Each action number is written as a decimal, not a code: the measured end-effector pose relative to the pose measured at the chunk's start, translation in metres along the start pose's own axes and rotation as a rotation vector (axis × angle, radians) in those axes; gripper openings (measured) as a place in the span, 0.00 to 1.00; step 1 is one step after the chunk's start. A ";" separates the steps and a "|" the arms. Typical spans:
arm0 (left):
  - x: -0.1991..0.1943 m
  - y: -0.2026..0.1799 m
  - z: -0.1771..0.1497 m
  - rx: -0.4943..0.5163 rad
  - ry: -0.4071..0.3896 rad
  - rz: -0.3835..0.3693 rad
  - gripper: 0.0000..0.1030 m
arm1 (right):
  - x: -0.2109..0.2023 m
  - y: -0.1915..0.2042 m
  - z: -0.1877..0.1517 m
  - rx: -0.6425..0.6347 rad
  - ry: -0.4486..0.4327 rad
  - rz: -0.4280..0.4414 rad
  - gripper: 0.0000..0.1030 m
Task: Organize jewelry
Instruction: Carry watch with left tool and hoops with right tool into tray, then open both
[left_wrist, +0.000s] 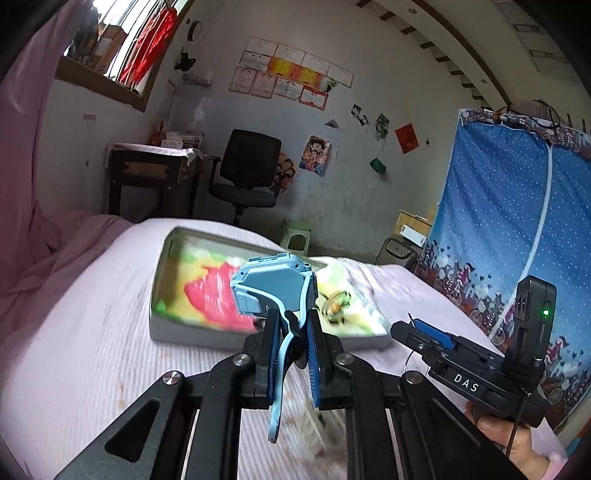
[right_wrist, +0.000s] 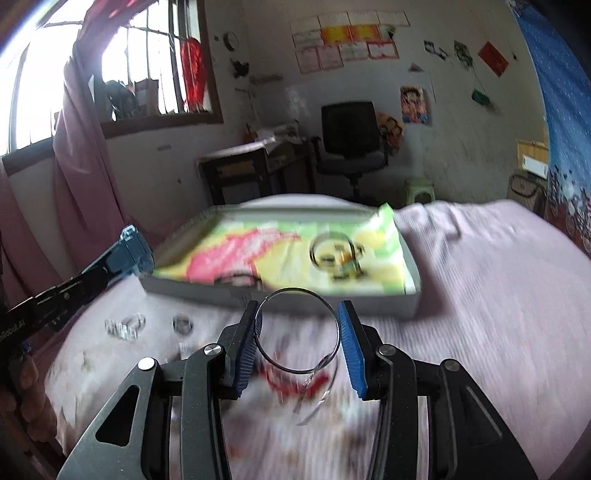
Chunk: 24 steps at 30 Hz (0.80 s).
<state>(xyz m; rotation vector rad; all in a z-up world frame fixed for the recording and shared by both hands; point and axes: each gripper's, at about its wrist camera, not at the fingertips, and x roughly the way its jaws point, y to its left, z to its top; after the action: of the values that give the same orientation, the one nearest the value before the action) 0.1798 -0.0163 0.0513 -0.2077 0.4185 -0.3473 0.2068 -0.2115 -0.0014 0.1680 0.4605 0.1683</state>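
Light-blue watch (left_wrist: 273, 291): square plastic case up top, strap hanging down, clamped by the strap, off the bed. Thin silver bangle (right_wrist: 297, 329): plain wire hoop, upright, facing the camera, pinched across its width, also off the bed. Shallow white box (right_wrist: 412, 266) beyond both, on the pink bedspread, lined with green-yellow-pink cloth; another ring-shaped piece (right_wrist: 332, 251) lying on the cloth, details blurred. Small clear pieces (right_wrist: 125, 325) loose on the bedspread.
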 end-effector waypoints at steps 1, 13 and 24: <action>0.006 0.002 0.008 0.004 -0.001 0.007 0.13 | 0.004 0.001 0.006 0.001 -0.009 0.009 0.37; 0.090 0.047 0.030 -0.085 0.182 0.113 0.13 | 0.086 0.025 0.048 -0.012 -0.005 0.049 0.37; 0.121 0.059 0.021 -0.096 0.313 0.156 0.13 | 0.132 0.020 0.024 0.027 0.182 0.035 0.37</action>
<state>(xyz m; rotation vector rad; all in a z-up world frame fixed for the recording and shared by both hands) 0.3094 -0.0041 0.0112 -0.2132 0.7571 -0.2065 0.3313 -0.1689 -0.0325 0.1879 0.6418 0.2125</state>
